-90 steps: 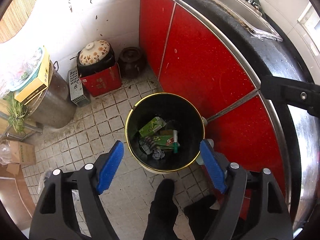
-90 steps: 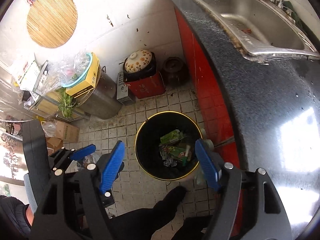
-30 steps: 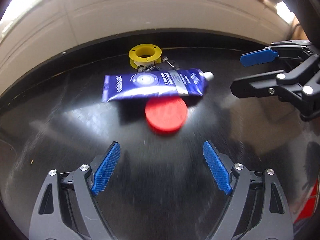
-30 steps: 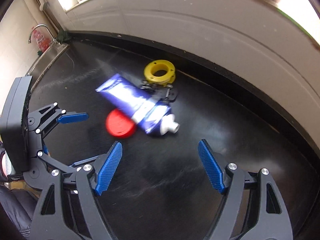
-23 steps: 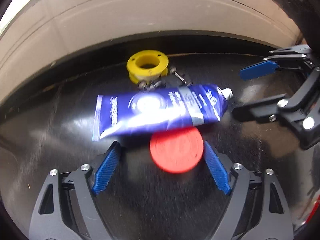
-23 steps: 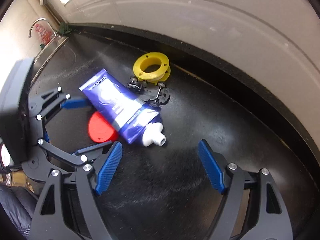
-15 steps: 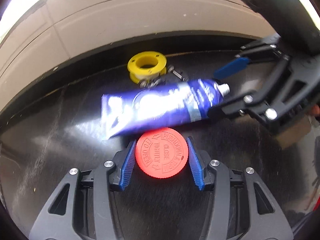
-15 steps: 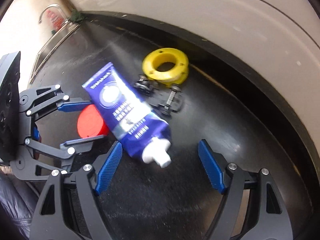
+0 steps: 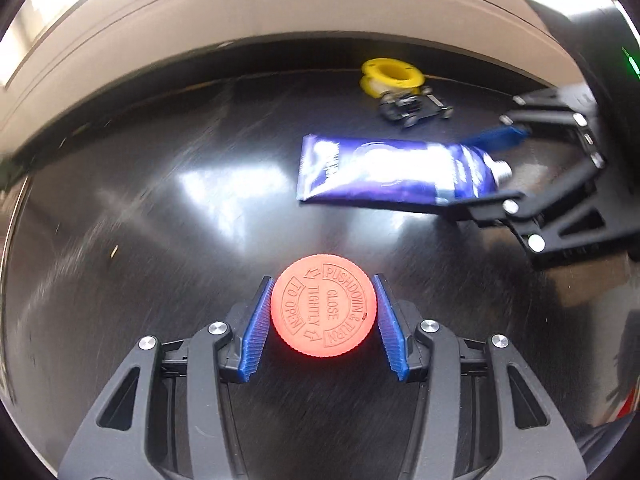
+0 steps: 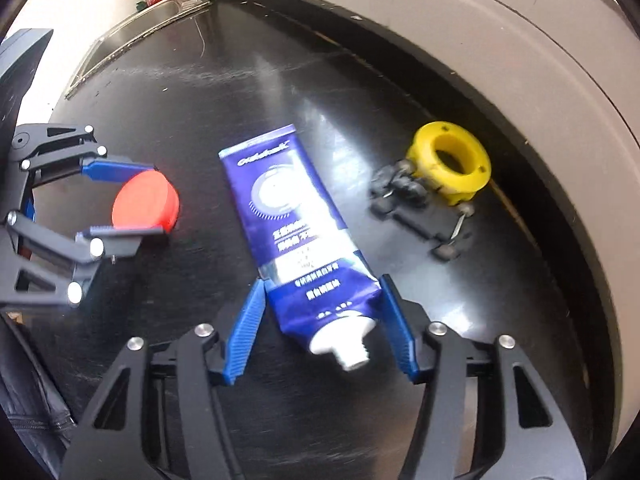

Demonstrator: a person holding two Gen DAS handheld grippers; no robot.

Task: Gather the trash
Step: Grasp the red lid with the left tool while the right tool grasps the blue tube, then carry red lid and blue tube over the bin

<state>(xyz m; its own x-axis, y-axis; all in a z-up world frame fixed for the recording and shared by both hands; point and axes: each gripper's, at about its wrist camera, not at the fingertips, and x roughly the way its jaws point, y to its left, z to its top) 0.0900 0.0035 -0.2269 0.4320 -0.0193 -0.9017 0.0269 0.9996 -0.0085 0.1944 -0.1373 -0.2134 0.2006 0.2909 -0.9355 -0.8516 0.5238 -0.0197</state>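
A round red cap [image 9: 323, 305] embossed with "push down & turn" sits between the blue pads of my left gripper [image 9: 322, 330], which is shut on it over the black countertop [image 9: 160, 208]. The cap also shows in the right wrist view [image 10: 145, 201]. A blue toothpaste tube [image 10: 298, 240] lies on the counter with its white nozzle toward my right gripper [image 10: 320, 330]. The right jaws are closed on the tube's nozzle end. The tube also shows in the left wrist view [image 9: 392, 174].
A yellow plastic ring [image 10: 450, 162] and a small black toy-car chassis [image 10: 420, 208] lie near the counter's back edge by the beige wall [image 10: 500, 48]. A steel sink [image 10: 132, 36] with a tap is at the far left.
Three seconds ago both grippers hung open over the floor bin. Since then they came to the counter. The left closed on the red cap and drew it back; the right closed on the tube.
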